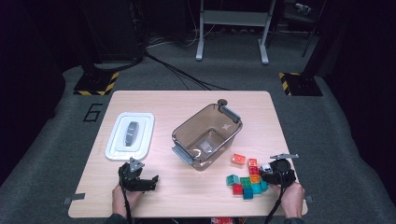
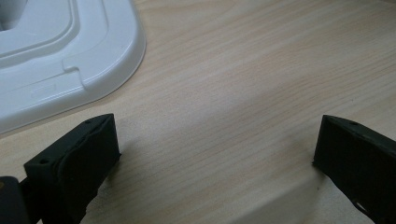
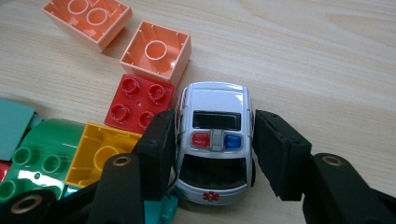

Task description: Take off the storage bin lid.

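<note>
A white toy ambulance car (image 3: 215,140) with red and blue roof lights stands on the wooden table (image 1: 187,196), right beside a cluster of toy bricks (image 1: 246,182). My right gripper (image 3: 215,122) has a pad against each side of the car and is shut on it; from above, this gripper (image 1: 275,173) sits at the table's front right. A red brick (image 3: 139,102) and a yellow brick (image 3: 100,154) touch the left jaw's outer side. My left gripper (image 1: 142,179) rests at the front left, open, with bare wood between its jaws (image 2: 215,144).
A clear brown bin (image 1: 189,122) with grey latches stands mid-table, holding nothing but a small label on its floor. Its white lid (image 1: 130,135) lies at the left, and one corner of the lid (image 2: 60,56) is just ahead of the left jaws. Two orange bricks (image 3: 156,52) lie upside down beyond the car.
</note>
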`<state>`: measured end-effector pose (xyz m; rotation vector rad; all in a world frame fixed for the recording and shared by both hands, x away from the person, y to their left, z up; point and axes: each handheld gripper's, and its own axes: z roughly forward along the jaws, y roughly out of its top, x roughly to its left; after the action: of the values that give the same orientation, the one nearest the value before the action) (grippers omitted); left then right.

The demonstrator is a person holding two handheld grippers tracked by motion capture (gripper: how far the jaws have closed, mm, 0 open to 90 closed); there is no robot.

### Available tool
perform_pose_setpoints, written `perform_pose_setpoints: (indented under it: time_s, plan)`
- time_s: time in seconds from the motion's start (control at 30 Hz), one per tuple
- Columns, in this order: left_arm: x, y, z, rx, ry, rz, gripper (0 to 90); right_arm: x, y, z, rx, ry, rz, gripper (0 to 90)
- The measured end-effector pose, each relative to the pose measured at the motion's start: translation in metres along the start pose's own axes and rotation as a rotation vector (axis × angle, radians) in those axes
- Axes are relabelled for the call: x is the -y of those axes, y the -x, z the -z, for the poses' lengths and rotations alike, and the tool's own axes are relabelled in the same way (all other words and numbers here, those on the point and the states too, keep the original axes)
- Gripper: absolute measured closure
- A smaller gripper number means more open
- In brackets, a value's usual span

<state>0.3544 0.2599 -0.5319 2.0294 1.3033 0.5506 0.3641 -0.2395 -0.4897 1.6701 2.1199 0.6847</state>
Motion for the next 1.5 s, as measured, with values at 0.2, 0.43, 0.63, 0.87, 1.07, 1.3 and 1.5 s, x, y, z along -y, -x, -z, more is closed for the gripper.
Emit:
perform_pose_setpoints:
  time_s: [0.2,0.43,0.63,0.87,1.07,1.3,1.5]
  plan:
    - [0.0,0.0,0.0,0.0,0.0,0.0,0.1,0.0,-0.003,-0.001,0.01,-0.008,-0.014,50.4]
    - [0.0,0.0,0.0,-0.001,0.0,0.0,0.2,0.0,-0.002,0.0,0.021,0.006,-0.004,52.2]
    - [0.0,0.0,0.0,-0.001,0.0,-0.001,0.2,0.0,-0.002,0.001,0.027,0.03,0.006,52.4]
    - [0.0,0.0,0.0,-0.001,0.0,0.001,0.2,-0.002,0.001,0.006,0.017,0.044,-0.005,52.5]
    - [0.0,0.0,0.0,-0.001,0.001,0.001,0.2,-0.005,0.002,0.012,0.011,0.061,-0.008,52.4]
    - [0.0,0.001,0.0,-0.002,0.001,0.002,0.2,-0.011,0.0,0.018,0.008,0.076,0.001,52.4]
    - [0.0,0.001,0.0,-0.002,0.001,0.002,0.3,-0.018,-0.002,0.022,0.0,0.088,0.011,52.4]
